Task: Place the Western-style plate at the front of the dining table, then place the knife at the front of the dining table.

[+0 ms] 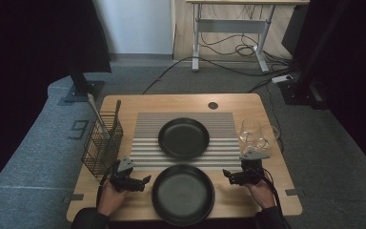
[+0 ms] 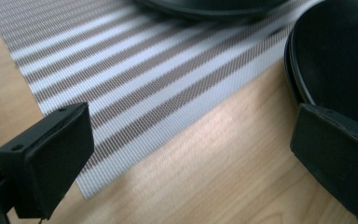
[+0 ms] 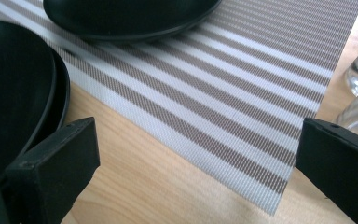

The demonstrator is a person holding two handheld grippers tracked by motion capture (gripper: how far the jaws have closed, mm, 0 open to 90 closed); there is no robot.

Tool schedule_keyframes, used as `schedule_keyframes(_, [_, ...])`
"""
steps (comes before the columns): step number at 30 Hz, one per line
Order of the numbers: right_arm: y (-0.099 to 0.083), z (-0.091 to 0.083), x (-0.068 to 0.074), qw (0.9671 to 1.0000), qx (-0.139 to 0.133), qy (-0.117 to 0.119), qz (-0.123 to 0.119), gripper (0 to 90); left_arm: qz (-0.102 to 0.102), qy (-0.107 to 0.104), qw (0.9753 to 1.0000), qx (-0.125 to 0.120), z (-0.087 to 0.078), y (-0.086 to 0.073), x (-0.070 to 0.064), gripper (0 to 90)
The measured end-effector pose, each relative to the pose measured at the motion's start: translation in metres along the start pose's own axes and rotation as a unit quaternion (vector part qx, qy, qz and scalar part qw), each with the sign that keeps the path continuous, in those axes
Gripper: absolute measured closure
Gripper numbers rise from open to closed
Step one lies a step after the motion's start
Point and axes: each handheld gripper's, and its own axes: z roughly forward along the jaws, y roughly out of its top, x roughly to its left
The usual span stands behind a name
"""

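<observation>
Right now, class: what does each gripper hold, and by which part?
Nothing. The left gripper and right gripper are both open, flanking the near black plate without gripping it.

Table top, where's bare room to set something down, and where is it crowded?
Free: the striped placemat left of the far black plate, and bare wood at the back edge beside the round hole. Crowded: the near black plate between both tongs, the wire basket at left, the two glasses at right.
</observation>
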Motion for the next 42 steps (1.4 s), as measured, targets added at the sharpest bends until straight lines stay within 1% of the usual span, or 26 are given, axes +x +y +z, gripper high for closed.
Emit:
schedule_keyframes(1, [-0.002, 0.001, 0.000, 1.0000, 0.002, 0.001, 0.000, 0.0, 0.002, 0.001, 1.0000, 0.004, 0.001, -0.001, 0.000, 0.0])
schedule_keyframes(4, [-0.009, 0.003, 0.000, 0.9999, 0.010, 0.001, 0.001, 0.0, -0.003, -0.001, 0.9999, 0.012, 0.003, -0.005, 0.000, 0.0])
schedule_keyframes(6, [-0.014, 0.005, 0.000, 0.9999, 0.014, -0.001, -0.002, 0.0, 0.000, -0.002, 0.9998, 0.022, 0.005, -0.008, 0.001, 0.0])
schedule_keyframes(10, [-0.023, 0.010, 0.000, 0.9995, 0.029, -0.007, -0.007, 0.0, 0.004, 0.002, 0.9993, 0.038, 0.009, -0.011, 0.000, 0.0])
schedule_keyframes(14, [-0.028, 0.015, 0.000, 0.9991, 0.040, -0.009, -0.012, 0.0, 0.007, 0.001, 0.9988, 0.048, 0.012, -0.012, 0.000, 0.0])
schedule_keyframes(18, [-0.033, 0.019, 0.001, 0.9986, 0.049, -0.006, -0.018, 0.0, 0.013, 0.000, 0.9978, 0.065, 0.015, -0.013, -0.001, 0.0])
schedule_keyframes(21, [-0.035, 0.021, 0.002, 0.9983, 0.056, -0.006, -0.019, 0.0, 0.013, 0.000, 0.9977, 0.066, 0.015, -0.013, -0.001, 0.0])
schedule_keyframes(25, [-0.037, 0.022, 0.001, 0.9985, 0.052, -0.006, -0.017, 0.0, 0.003, -0.004, 0.9976, 0.069, 0.016, -0.013, 0.001, 0.0])
schedule_keyframes(42, [-0.037, 0.022, 0.002, 0.9985, 0.053, -0.009, -0.015, 0.0, 0.004, -0.004, 0.9976, 0.070, 0.016, -0.013, 0.001, 0.0])
